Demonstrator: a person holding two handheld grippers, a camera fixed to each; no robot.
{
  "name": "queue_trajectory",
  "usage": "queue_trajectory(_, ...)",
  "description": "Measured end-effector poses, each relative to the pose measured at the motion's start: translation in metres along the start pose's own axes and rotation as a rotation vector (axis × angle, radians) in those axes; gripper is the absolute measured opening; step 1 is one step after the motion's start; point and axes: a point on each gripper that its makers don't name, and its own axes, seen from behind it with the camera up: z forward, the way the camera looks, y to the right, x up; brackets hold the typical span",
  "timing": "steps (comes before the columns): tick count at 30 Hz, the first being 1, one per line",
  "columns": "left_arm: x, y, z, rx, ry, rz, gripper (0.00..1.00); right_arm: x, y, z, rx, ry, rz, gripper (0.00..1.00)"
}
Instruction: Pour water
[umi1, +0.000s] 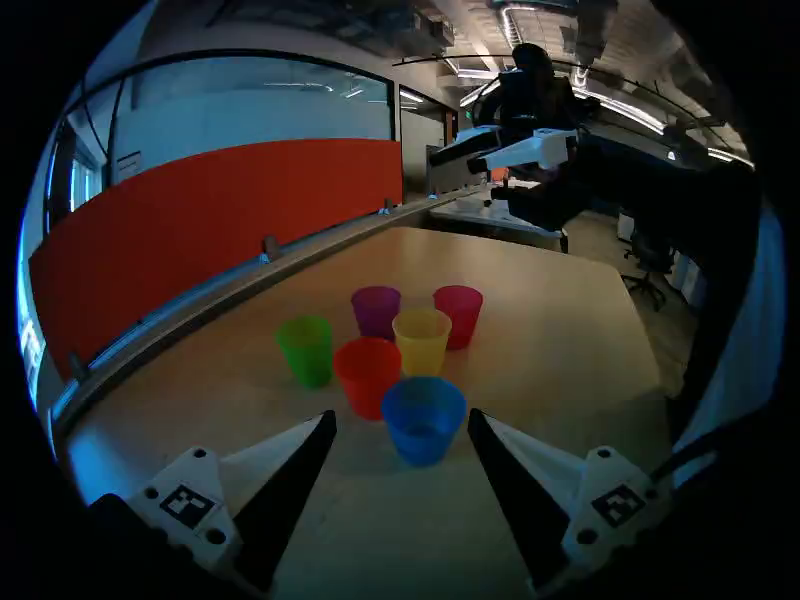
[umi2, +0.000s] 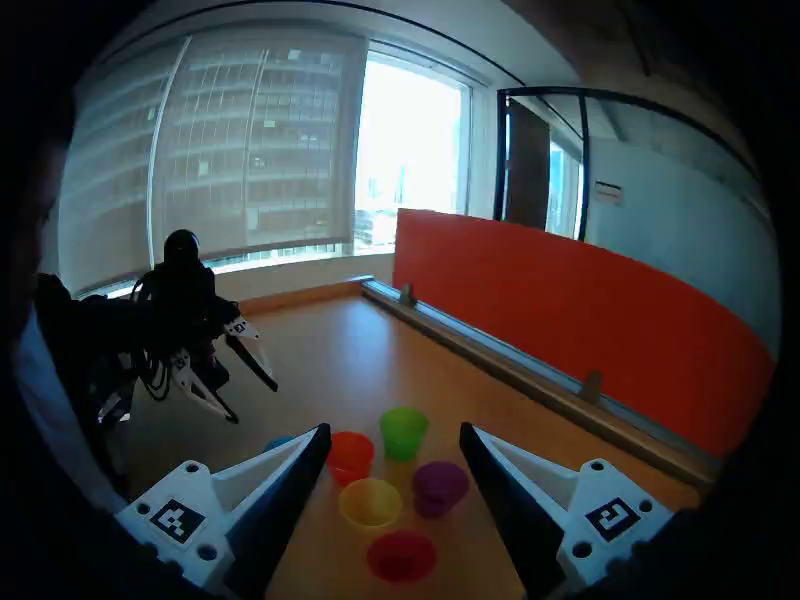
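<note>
Several plastic cups stand clustered on the wooden table (umi1: 560, 340): blue (umi1: 423, 420) nearest, then red (umi1: 366, 375), yellow (umi1: 421, 340), green (umi1: 305, 350), purple (umi1: 376, 310) and pink (umi1: 458, 315). My left gripper (umi1: 400, 415) is open just short of the blue cup, holding nothing. In the right gripper view, my right gripper (umi2: 393, 430) is open above the pink (umi2: 401, 555), yellow (umi2: 369, 503), purple (umi2: 440, 485), red (umi2: 350, 455) and green (umi2: 403, 432) cups. The blue cup (umi2: 278, 440) peeks out behind its left finger. Each gripper shows across the table: right (umi1: 520, 155), left (umi2: 225, 370).
An orange partition (umi1: 220, 220) with a metal rail runs along one side of the table. Large windows (umi2: 270, 150) fill the wall behind the person's dark sleeve (umi2: 100, 320). Office desks and a chair (umi1: 650, 270) stand beyond the table's far edge.
</note>
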Motion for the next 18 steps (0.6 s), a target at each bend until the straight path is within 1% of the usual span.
queue_trajectory(11, -0.024, 0.007, 0.026, -0.043, -0.059, 0.002, 0.98, -0.007, 0.008, 0.018, 0.019, -0.012, 0.012, 1.00)
queue_trajectory(18, -0.035, 0.014, 0.043, -0.074, -0.086, 0.001, 0.98, -0.014, 0.009, 0.028, 0.032, -0.023, 0.004, 1.00)
